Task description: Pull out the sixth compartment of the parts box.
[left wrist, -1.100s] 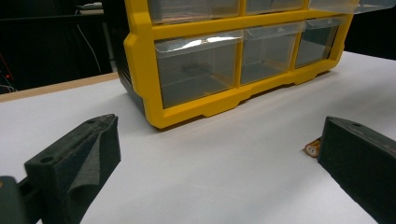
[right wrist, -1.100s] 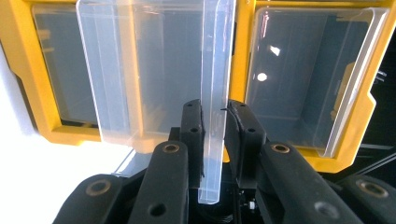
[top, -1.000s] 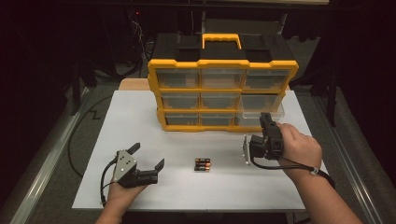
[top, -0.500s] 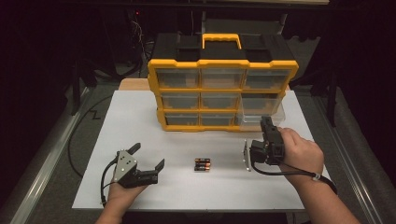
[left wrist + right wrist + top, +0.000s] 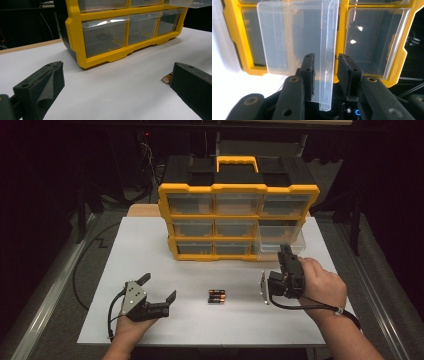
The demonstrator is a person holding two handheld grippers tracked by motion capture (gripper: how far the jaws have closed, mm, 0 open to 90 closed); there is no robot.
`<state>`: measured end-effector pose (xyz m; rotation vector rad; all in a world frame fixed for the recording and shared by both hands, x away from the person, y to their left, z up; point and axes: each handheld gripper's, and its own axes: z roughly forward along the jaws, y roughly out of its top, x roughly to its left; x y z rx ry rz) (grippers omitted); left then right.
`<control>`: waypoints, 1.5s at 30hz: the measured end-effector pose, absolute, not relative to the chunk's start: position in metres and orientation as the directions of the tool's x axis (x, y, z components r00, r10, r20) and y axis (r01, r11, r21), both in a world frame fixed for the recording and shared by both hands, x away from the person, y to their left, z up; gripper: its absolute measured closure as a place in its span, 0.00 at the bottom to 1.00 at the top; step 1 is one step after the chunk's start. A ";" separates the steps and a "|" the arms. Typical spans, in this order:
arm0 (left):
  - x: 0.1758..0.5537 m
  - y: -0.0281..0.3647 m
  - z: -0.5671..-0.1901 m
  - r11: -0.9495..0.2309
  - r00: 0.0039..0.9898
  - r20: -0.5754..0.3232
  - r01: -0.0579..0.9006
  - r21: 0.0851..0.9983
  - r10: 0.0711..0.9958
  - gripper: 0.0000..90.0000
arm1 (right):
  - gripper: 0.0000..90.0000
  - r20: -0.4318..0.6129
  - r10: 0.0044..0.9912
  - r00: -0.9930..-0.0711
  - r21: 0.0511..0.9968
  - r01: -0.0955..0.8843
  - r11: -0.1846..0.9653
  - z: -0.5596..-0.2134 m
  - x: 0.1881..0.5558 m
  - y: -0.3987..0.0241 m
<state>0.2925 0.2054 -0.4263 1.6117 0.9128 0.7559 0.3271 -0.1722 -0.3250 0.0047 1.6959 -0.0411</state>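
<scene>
A yellow organizer (image 5: 239, 195) with clear drawers stands at the back of the white table. Its right drawer in the middle row (image 5: 280, 237) is slid partway out. My right gripper (image 5: 286, 251) is shut on that drawer's front wall; in the right gripper view the clear wall (image 5: 328, 37) stands between the two jaws of the gripper (image 5: 325, 58). Three batteries (image 5: 217, 296) lie side by side mid-table. My left gripper (image 5: 159, 286) rests open near the front left, with nothing between its jaws (image 5: 117, 67). One battery end (image 5: 167, 79) peeks out beside its right jaw.
The white table sheet (image 5: 125, 250) has bare room left of the organizer. The bottom-row drawers (image 5: 105, 37) are pushed in, and the left one holds a small dark item. Cables trail off the table's left side (image 5: 95, 250).
My right gripper has drawn back a little toward the table's front edge, bringing the clear drawer farther out. The left gripper and the batteries have stayed put.
</scene>
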 end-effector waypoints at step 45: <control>0.293 0.205 -0.427 -0.131 0.506 0.026 0.174 0.976 0.862 0.01 | 0.66 -0.970 -0.018 -0.242 0.001 -0.078 0.997 -0.415 0.305 -0.168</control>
